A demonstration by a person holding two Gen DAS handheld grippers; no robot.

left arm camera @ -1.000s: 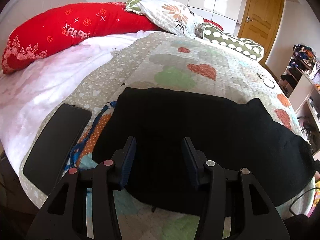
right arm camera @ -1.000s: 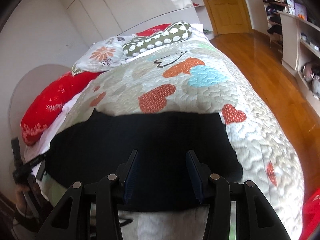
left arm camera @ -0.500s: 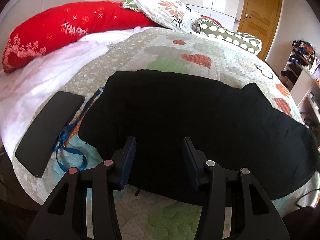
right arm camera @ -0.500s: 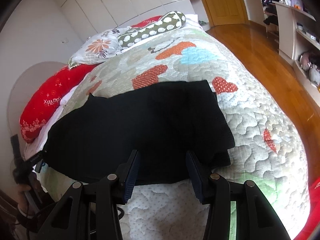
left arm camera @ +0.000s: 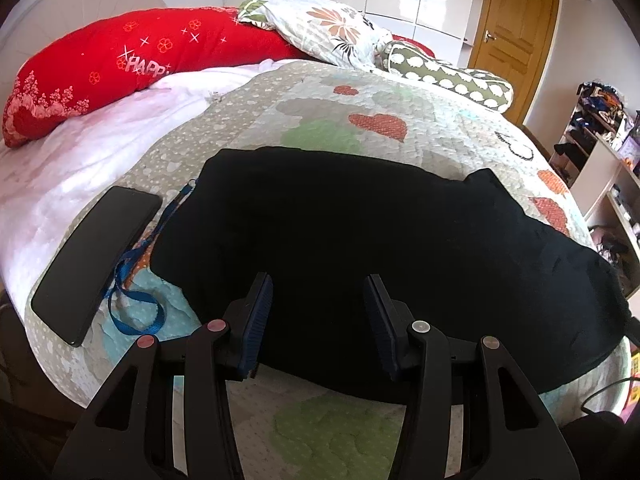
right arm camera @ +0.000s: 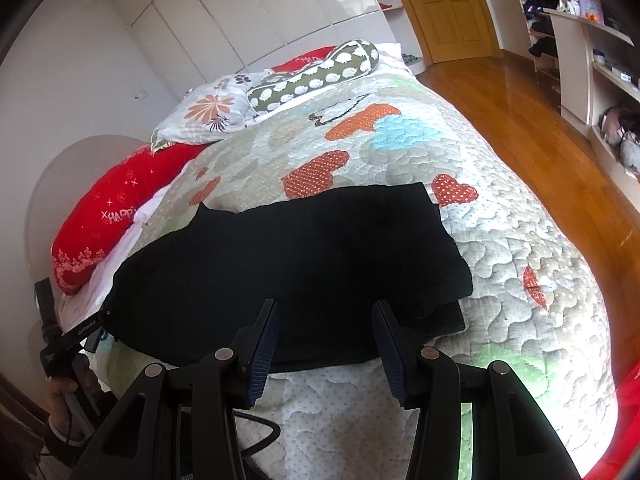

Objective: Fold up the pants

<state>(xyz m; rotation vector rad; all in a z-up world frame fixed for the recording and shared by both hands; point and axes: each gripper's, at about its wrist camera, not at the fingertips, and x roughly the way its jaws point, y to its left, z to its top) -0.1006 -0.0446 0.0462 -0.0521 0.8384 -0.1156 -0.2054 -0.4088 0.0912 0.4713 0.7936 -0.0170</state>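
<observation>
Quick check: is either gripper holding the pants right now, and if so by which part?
Neither. Both the left gripper and right gripper have open, empty jaws above the near edge of the black pants.

A bed with a heart-patterned quilt (right arm camera: pixel 500 248) fills the room; a red pillow (left arm camera: pixel 120 68) lies at ten o'clock, glossy white wardrobes (right arm camera: pixel 240 20) stand at twelve, a wooden door (right arm camera: pixel 452 8) and shelves (right arm camera: pixel 580 60) toward two, over sunlit wooden floor (right arm camera: pixel 560 160)

bed (left arm camera: pixel 400 92) (heart quilt) | on it: black pants (left arm camera: pixel 380 248); phone (left arm camera: pixel 96 264); blue lanyard (left arm camera: pixel 136 280); pillows (left arm camera: pixel 120 68)
</observation>
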